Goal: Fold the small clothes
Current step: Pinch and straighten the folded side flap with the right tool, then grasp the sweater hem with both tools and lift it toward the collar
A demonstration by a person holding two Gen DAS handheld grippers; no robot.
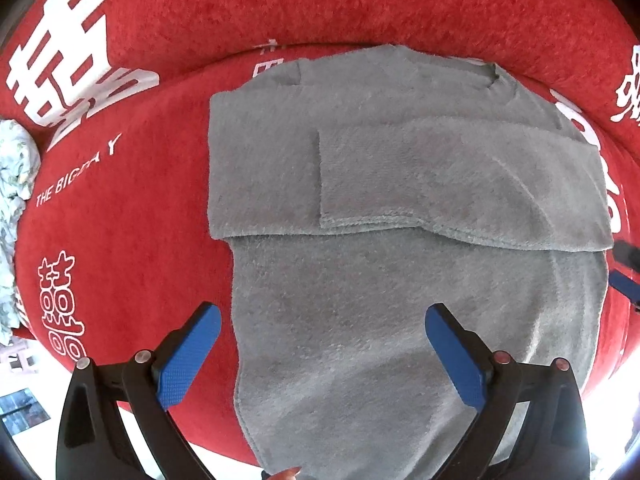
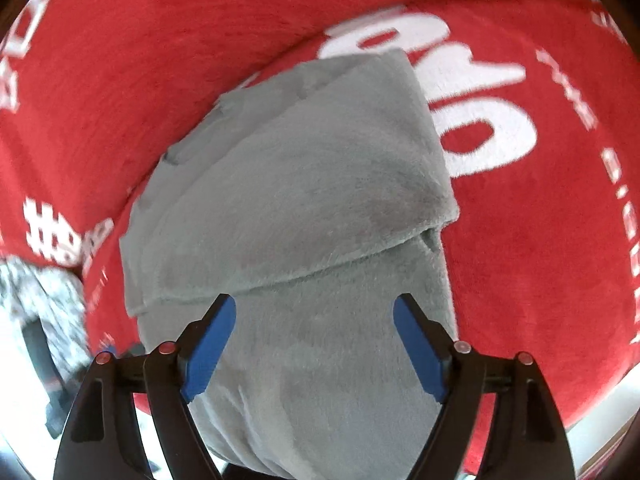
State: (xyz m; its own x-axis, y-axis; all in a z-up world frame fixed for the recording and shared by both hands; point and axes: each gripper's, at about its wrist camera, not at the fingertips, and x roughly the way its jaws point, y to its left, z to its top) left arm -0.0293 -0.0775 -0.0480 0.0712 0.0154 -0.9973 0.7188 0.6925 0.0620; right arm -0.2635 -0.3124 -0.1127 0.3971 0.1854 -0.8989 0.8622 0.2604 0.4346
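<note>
Hovering over a grey top (image 1: 400, 280) spread on a red blanket (image 1: 140, 220), I hold both pairs of fingers apart with nothing between the pads; my left gripper (image 1: 322, 354) points straight down at the lower body of the top, its blue pads (image 1: 188, 360) spread as wide as they go, one over the red just beside the top's edge, the other over the grey pile; whether either pad touches the cloth I cannot tell. The top lies flat with its collar at the far end; both sleeves are folded in across the chest, the upper one lying as a band with a stitched hem along its near edge, and the body runs down from under that band toward me. White lettering (image 1: 60, 60) marks the blanket all around; a pale patterned cloth (image 1: 16, 184) sits at the far left edge of the blanket, well apart from the top.

My right gripper (image 2: 314, 350) tilts steeply down at the same top (image 2: 300, 220) from its other side; its fingers (image 2: 208, 352) stand open and empty over the grey, just below the folded sleeve's hem; the view here is blurred; at the right rim of the left view, the dark and blue tips of my right gripper show just beside the sleeve's end.
</note>
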